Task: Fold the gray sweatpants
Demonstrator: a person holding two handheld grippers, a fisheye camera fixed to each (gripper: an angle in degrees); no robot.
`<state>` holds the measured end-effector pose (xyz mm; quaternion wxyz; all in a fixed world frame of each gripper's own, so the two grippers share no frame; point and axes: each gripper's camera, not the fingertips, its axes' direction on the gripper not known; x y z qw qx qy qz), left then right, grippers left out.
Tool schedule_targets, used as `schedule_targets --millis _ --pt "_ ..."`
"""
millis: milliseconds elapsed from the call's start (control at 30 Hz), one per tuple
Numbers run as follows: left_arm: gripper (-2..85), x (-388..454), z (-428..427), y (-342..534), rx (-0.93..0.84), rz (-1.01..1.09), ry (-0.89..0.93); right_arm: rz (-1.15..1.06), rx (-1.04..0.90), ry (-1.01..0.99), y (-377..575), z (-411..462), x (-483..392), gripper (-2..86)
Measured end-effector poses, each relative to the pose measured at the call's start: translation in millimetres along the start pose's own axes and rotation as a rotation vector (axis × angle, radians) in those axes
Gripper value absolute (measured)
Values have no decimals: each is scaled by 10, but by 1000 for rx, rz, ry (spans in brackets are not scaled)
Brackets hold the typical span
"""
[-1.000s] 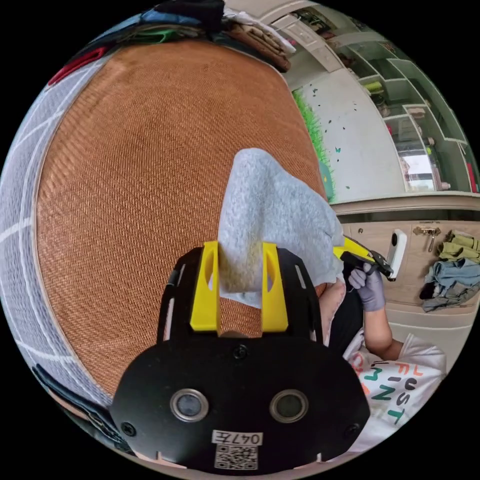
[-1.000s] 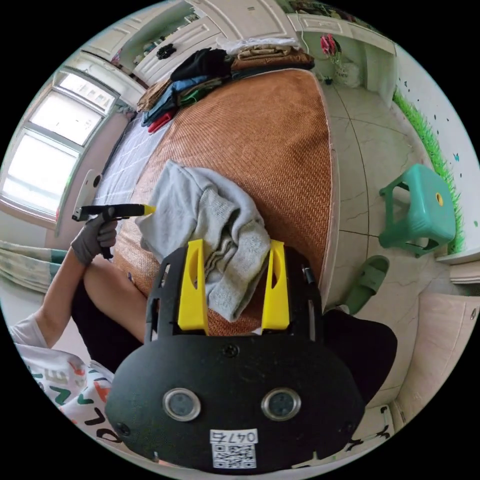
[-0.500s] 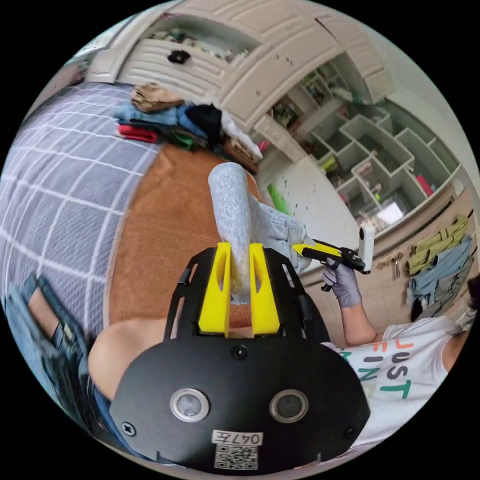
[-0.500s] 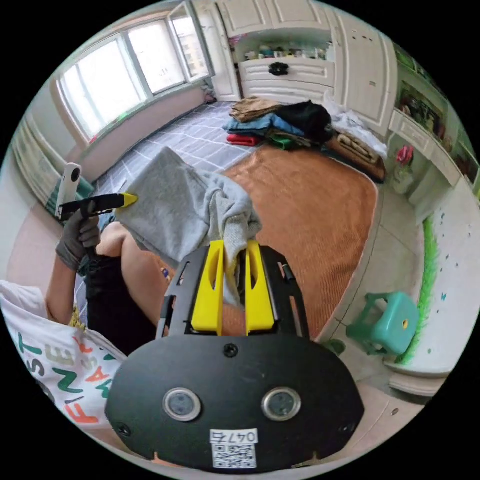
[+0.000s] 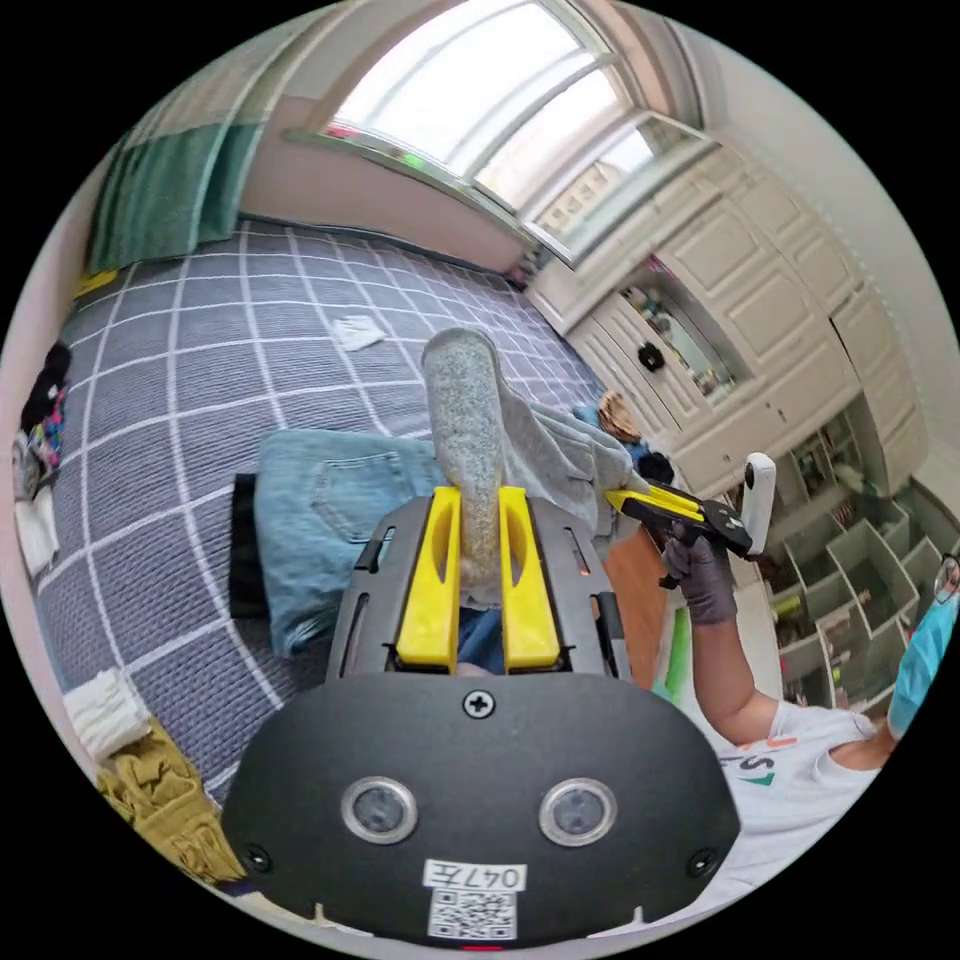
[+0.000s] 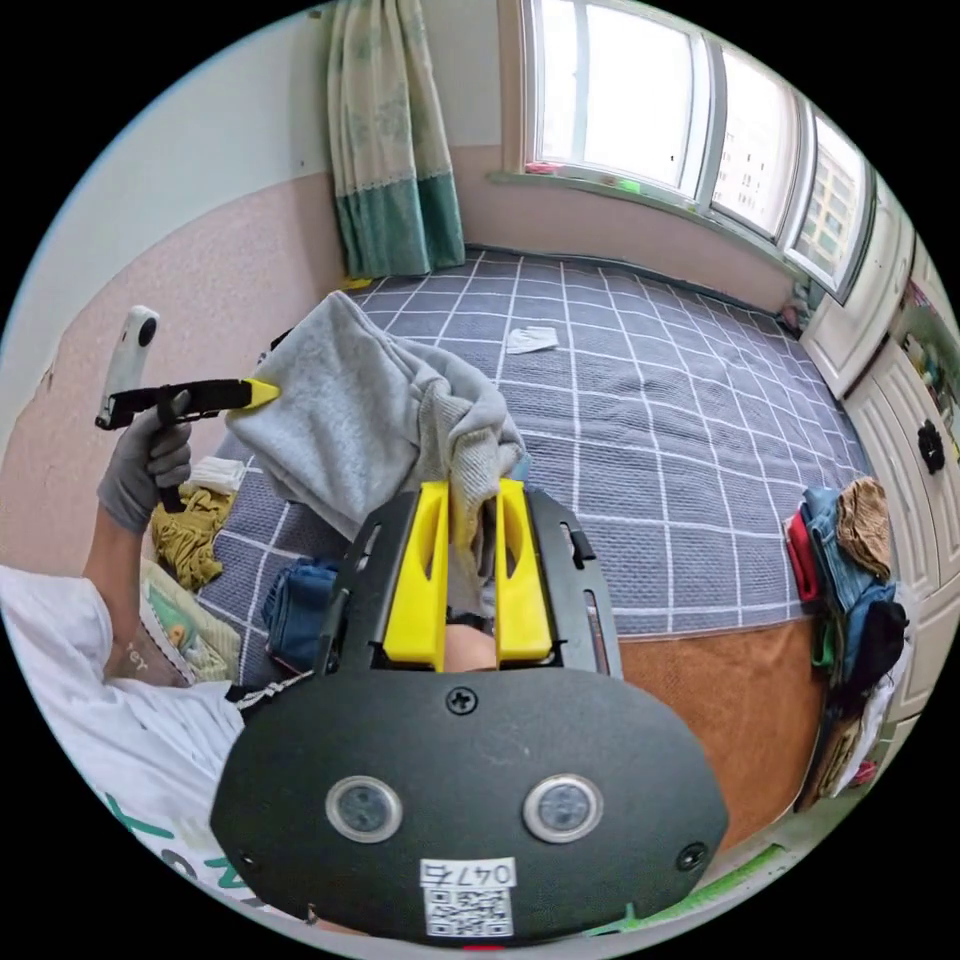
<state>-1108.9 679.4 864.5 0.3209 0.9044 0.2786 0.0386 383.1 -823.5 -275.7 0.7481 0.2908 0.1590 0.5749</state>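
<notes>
While both grippers, left gripper (image 5: 478, 560) and right gripper (image 6: 468, 560), clamp the gray sweatpants (image 6: 350, 420), the soft, limp fleece sags between them; waistband corners look like the best holds.

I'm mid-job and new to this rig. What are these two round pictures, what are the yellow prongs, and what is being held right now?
Each round picture comes from a fisheye camera riding on a hand-held gripper; the yellow prongs are its jaws. In the left gripper view, the left gripper is clamped on the gray sweatpants. In the right gripper view, the right gripper pinches another part of them, bunched in the air between both. Below is a checked gray bed cover with folded jeans and a stack of clothes.
</notes>
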Motion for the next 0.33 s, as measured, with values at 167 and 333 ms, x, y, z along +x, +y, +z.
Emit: schedule_targets --millis 167,333 --pt "106 -1490 419 363 -73 -292 -135 44 -152 33 -173 759 -39 117" --pt "189 -2286 457 882 -43 -384 -120 99 -96 -29 701 430 196 105"
